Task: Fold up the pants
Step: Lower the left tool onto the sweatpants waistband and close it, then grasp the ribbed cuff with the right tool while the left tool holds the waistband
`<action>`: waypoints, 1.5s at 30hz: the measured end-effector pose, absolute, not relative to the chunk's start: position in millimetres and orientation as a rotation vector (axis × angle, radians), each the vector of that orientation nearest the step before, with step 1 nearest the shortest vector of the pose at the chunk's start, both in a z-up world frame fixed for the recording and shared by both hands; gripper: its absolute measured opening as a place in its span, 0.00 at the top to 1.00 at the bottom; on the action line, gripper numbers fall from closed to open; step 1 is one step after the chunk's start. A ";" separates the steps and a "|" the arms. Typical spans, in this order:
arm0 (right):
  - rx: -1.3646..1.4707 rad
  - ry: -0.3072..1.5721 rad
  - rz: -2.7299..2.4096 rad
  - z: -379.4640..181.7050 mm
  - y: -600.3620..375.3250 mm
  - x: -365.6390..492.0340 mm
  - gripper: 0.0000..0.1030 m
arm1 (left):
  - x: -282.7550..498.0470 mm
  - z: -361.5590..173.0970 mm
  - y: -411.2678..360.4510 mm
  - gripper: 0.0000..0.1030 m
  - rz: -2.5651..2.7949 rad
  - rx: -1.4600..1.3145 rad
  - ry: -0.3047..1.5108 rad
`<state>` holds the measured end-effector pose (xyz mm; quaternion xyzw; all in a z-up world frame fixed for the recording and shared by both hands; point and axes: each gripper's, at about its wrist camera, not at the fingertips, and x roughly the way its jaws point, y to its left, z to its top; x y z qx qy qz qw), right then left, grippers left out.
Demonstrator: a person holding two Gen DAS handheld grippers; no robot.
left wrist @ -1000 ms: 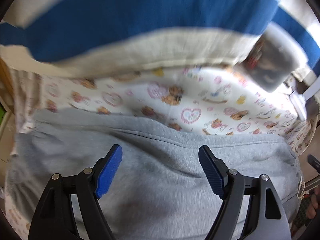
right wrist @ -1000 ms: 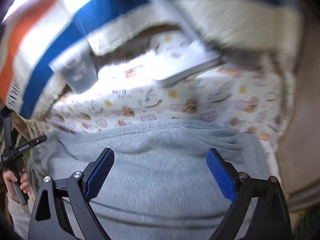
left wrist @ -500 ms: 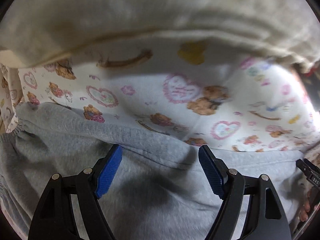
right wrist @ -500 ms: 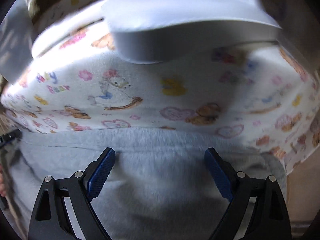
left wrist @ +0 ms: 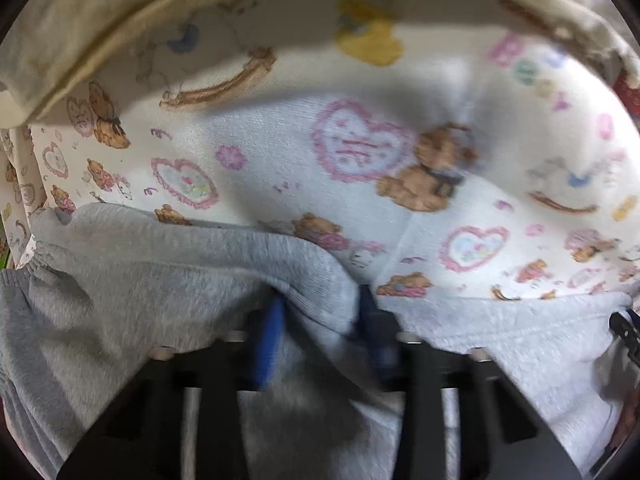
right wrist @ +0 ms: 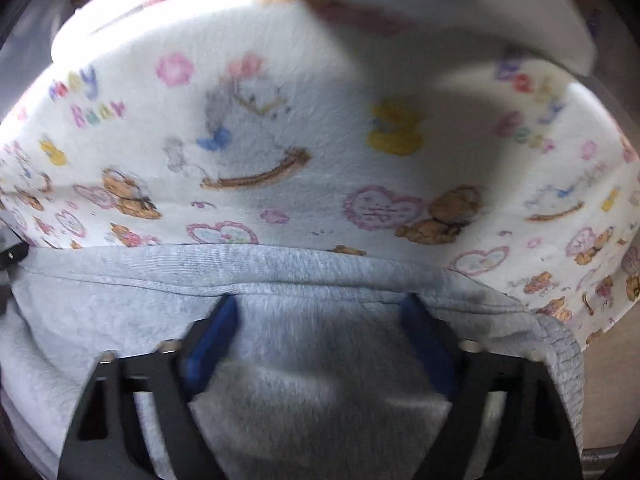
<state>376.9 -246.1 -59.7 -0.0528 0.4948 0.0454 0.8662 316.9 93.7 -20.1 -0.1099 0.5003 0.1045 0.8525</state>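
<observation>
The grey pants [left wrist: 132, 280] lie spread on a teddy-bear print sheet [left wrist: 360, 152], their far hem edge running across both views, which suits a fold started from that edge. The left gripper [left wrist: 320, 316] has just been closing, and its fingers [left wrist: 268, 340] now pinch a raised ridge of the hem. The right gripper [right wrist: 320, 320] has also been narrowing, but its fingers [right wrist: 212, 340] stand half open astride the fabric, not yet pressing it. At 12 o'clock a cream cushion edge [left wrist: 120, 20] and a white slab [right wrist: 460, 8] crowd the sheet beyond the hem.
</observation>
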 end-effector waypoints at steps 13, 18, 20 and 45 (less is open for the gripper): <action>-0.026 0.947 0.169 -30.3 -261.2 329.8 0.98 | 251.7 63.7 92.4 0.88 0.143 -0.264 0.909; -0.022 0.879 0.189 -1.8 -277.1 296.8 0.98 | 216.1 105.6 81.0 0.89 0.102 -0.237 0.843; -0.017 0.857 0.192 15.2 -283.7 287.3 0.98 | 203.7 114.4 77.6 0.89 0.093 -0.215 0.808; 0.017 1.059 -0.089 -12.5 -433.7 343.6 0.30 | 156.6 77.2 52.5 0.89 0.071 -0.108 0.701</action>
